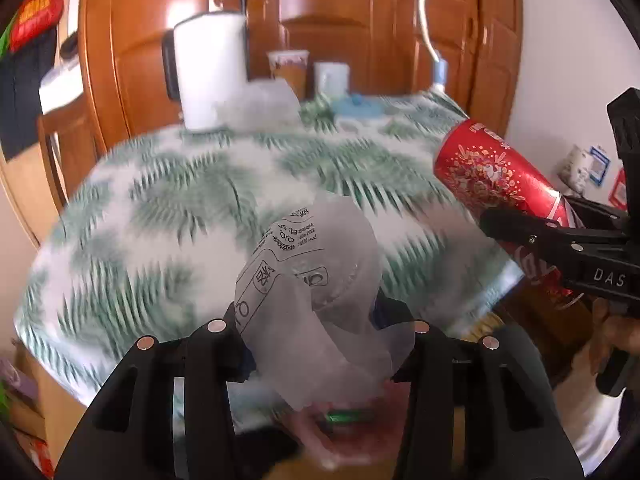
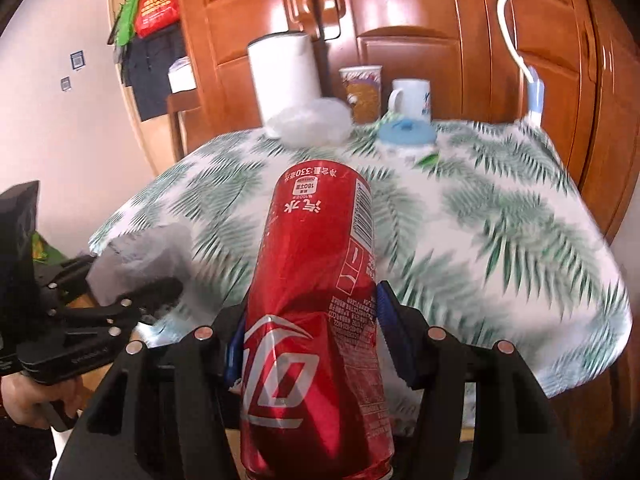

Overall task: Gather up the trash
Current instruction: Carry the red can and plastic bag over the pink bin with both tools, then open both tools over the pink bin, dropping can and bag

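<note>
My left gripper (image 1: 316,332) is shut on a crumpled translucent plastic wrapper (image 1: 316,288) with black print, held above the near edge of the table. It also shows at the left of the right wrist view (image 2: 144,256). My right gripper (image 2: 308,320) is shut on a tall red soda can (image 2: 316,300), held in the air over the table's near edge. The can also shows at the right of the left wrist view (image 1: 496,176), clamped in the other gripper.
The table (image 2: 500,220) has a white cloth with green leaf print. At its far side stand a white kettle (image 2: 284,76), a crumpled clear bag (image 2: 312,120), a paper cup (image 2: 362,92), a white mug (image 2: 412,98) and a blue lid (image 2: 406,132). Wooden wardrobe doors (image 2: 400,20) rise behind.
</note>
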A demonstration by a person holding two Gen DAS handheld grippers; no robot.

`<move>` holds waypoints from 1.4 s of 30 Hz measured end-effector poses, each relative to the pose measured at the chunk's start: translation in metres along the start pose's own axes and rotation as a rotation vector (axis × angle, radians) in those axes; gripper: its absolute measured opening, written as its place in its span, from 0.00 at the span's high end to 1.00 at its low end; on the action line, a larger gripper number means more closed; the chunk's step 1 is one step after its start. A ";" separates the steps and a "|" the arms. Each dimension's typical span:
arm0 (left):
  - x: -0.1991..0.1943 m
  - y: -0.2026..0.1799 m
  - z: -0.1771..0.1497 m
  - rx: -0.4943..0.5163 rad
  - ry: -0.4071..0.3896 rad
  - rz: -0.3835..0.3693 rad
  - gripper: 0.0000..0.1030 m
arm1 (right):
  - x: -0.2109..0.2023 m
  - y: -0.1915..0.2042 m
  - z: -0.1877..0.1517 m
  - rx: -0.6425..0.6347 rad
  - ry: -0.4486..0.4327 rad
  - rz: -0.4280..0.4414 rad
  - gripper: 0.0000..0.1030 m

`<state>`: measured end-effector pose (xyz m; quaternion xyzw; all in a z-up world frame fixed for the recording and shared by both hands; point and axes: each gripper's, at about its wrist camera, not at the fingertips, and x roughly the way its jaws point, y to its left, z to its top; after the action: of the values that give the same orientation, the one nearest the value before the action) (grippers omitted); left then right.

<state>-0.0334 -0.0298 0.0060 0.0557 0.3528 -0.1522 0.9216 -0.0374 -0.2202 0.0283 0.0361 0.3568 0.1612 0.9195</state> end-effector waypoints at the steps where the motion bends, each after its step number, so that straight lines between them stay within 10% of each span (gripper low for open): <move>1: -0.003 -0.002 -0.012 -0.003 0.009 -0.005 0.56 | -0.003 0.004 -0.012 0.001 0.010 0.006 0.46; 7: 0.026 -0.015 -0.083 -0.012 0.147 -0.035 0.56 | 0.014 0.012 -0.090 0.016 0.141 0.015 0.46; 19: 0.207 -0.013 -0.195 -0.030 0.565 -0.062 0.56 | 0.184 -0.020 -0.225 0.071 0.586 0.011 0.46; 35: 0.280 0.010 -0.230 -0.102 0.668 -0.077 0.55 | 0.265 -0.043 -0.256 0.097 0.712 -0.017 0.45; 42: 0.289 0.010 -0.233 -0.106 0.673 -0.052 0.39 | 0.278 -0.048 -0.260 0.111 0.731 -0.030 0.45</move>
<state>0.0262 -0.0409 -0.3608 0.0457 0.6458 -0.1303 0.7509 -0.0052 -0.1886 -0.3531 0.0207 0.6705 0.1304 0.7301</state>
